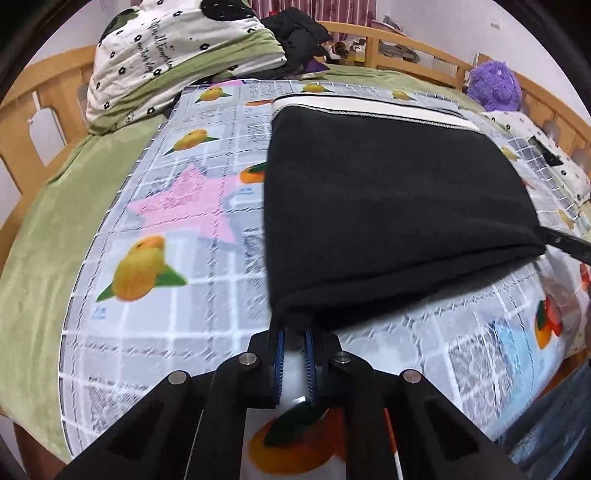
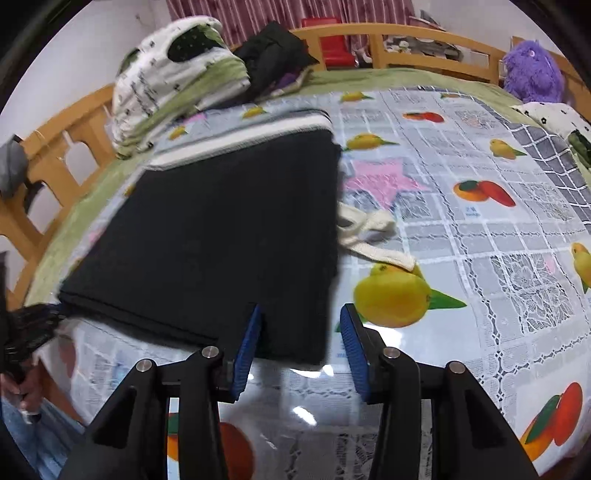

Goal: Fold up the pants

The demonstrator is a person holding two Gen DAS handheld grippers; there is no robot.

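Observation:
The black pants (image 1: pixel 388 206) lie folded in a thick rectangle on the fruit-print tablecloth (image 1: pixel 177 258), white waistband at the far end. My left gripper (image 1: pixel 293 328) is shut on the near left corner of the pants. In the right wrist view the pants (image 2: pixel 221 236) fill the left half. My right gripper (image 2: pixel 300 317) is open, its jaws on either side of the near right corner of the pants. A white drawstring (image 2: pixel 369 236) trails out from the right edge. The other gripper (image 2: pixel 33 325) shows at the far left corner.
The tablecloth (image 2: pixel 480 258) covers a bed with a green sheet (image 1: pixel 44 236) and wooden rails (image 1: pixel 44 96). A rolled quilt (image 1: pixel 166 59) and dark clothes (image 1: pixel 295 33) sit at the back left. A purple plush toy (image 1: pixel 493 86) sits at the back right.

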